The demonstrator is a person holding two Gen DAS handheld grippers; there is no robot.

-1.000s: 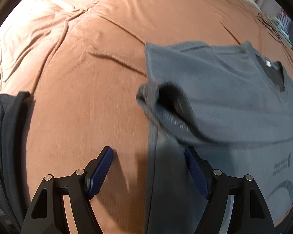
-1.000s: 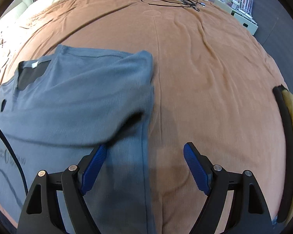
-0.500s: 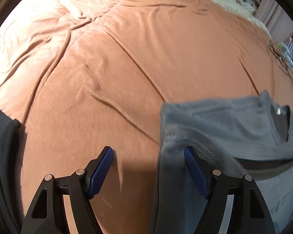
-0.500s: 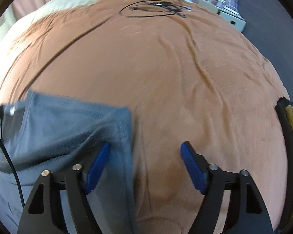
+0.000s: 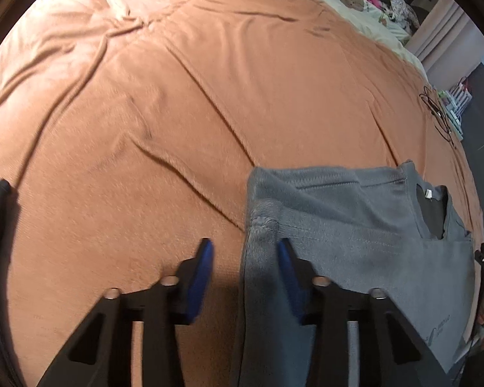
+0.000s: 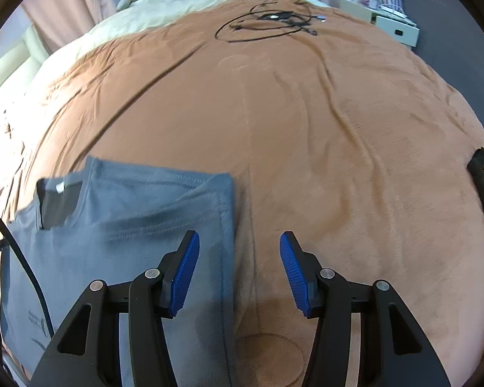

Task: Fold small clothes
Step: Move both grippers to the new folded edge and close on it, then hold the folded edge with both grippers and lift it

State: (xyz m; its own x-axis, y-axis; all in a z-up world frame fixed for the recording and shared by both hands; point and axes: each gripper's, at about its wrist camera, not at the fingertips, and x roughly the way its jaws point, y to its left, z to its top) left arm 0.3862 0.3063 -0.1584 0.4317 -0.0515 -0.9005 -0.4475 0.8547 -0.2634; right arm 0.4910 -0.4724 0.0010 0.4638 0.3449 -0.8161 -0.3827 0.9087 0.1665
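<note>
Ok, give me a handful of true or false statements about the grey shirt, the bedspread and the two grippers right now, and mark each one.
1. The grey T-shirt lies on a brown blanket. True.
2. The shirt's sleeves are spread out flat to both sides. False: both sleeves are folded in over the body.
3. The right gripper has the shirt's side edge between its blue fingers. True, and they are closing.
4. The left gripper sits over bare blanket, clear of the shirt. False: the shirt's other side edge runs between its closing fingers.
5. A tangle of black cable lies on the blanket's far end. True.
</note>
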